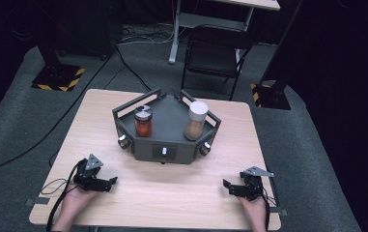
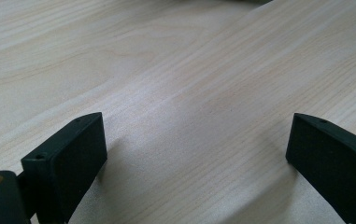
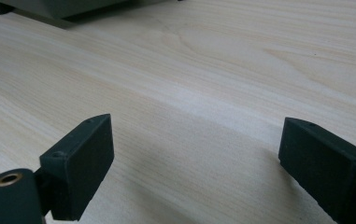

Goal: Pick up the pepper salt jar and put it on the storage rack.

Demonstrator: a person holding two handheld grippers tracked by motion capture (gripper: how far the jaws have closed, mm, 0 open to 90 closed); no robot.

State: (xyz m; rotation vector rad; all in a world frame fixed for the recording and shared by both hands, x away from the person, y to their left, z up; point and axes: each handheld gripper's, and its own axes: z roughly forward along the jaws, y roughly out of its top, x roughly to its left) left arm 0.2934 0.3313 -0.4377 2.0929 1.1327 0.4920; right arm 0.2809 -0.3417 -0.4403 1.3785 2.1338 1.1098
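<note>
A dark grey hexagonal tray with low rails and small front knobs stands at the middle of the wooden table. On it are a jar of red stuff with a silver lid at the left and a taller jar with a white lid at the right. My left gripper rests low on the table at the front left, open, with bare wood between its jaws. My right gripper sits at the front right, also open over bare wood. Both point inward and stand well short of the tray.
A black chair and a desk leg stand beyond the table's far edge. Two stands with yellow-striped bases flank it on the grey carpet. A corner of the tray shows at the top of the right gripper view.
</note>
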